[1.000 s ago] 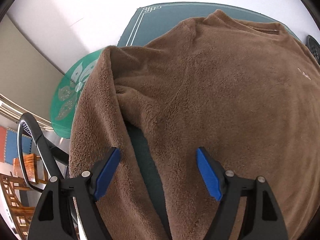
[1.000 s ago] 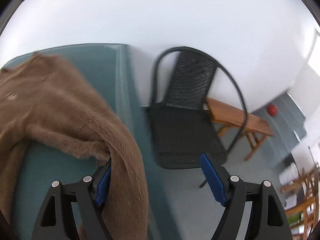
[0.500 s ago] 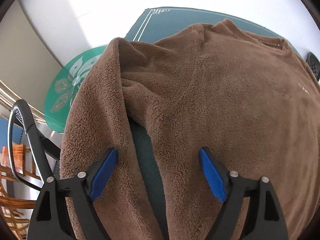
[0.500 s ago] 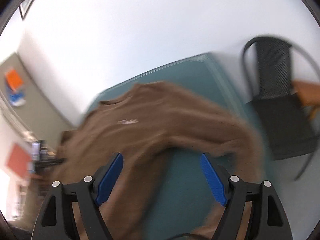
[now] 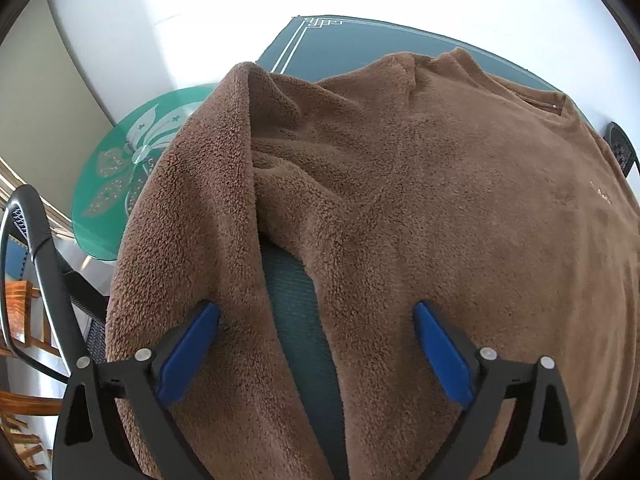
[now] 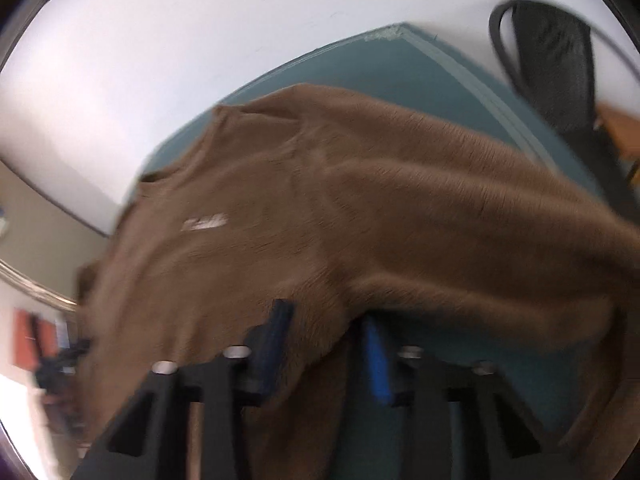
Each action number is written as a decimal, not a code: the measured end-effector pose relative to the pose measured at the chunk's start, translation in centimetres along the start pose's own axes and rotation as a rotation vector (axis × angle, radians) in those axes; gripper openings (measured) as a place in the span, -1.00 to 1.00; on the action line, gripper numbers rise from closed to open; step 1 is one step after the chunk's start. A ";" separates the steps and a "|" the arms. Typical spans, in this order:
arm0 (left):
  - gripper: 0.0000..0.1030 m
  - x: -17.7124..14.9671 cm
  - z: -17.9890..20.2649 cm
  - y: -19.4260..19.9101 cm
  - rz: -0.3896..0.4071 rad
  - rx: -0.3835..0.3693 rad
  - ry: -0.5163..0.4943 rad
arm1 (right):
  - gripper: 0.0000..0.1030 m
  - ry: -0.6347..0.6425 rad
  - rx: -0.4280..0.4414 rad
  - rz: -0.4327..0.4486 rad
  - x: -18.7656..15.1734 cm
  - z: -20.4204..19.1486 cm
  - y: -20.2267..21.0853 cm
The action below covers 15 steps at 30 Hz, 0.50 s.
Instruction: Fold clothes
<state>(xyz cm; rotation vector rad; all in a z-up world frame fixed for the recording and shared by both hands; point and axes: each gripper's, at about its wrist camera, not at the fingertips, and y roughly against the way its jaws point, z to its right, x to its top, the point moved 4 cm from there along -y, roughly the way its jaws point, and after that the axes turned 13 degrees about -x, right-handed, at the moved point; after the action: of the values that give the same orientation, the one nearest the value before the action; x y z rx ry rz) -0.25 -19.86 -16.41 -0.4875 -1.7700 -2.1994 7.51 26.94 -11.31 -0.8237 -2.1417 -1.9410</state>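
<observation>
Sweater [image 5: 420,208] lies flat on table [image 5: 360,46], sleeve [image 5: 192,240] out for folding. Left gripper [image 5: 316,344] widening over sleeve, nothing pinched. Right gripper [image 6: 326,354] narrowing on fleece edge between pads.

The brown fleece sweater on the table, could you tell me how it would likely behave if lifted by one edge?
The brown fleece sweater would probably sag limply, since its sleeve already drapes in soft folds. The thick pile suggests it is bulky but fairly light. The fuzzy surface should grip well rather than slip.

One brown fleece sweater [image 5: 420,208] before me, one teal bench [image 5: 360,44], one round glass table [image 5: 120,184], one black chair [image 6: 560,80].
</observation>
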 end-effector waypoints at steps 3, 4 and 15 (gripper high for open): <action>0.96 1.0 -0.3 -0.3 0.006 0.013 0.013 | -0.67 0.036 -0.104 0.087 0.9 -0.1 0.5; 0.96 1.3 -0.4 -0.4 0.008 0.017 0.018 | -0.68 0.049 -0.142 0.122 1.2 -0.2 1.0; 1.00 4.3 -1.0 -2.4 0.031 0.060 0.061 | -0.63 0.105 -0.244 0.132 3.0 1.1 -1.4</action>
<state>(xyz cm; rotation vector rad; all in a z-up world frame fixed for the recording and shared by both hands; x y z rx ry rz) -5.28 -20.38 -16.88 -0.4276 -1.7792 -2.1110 4.61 28.91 -11.36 -0.8554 -1.7695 -2.1519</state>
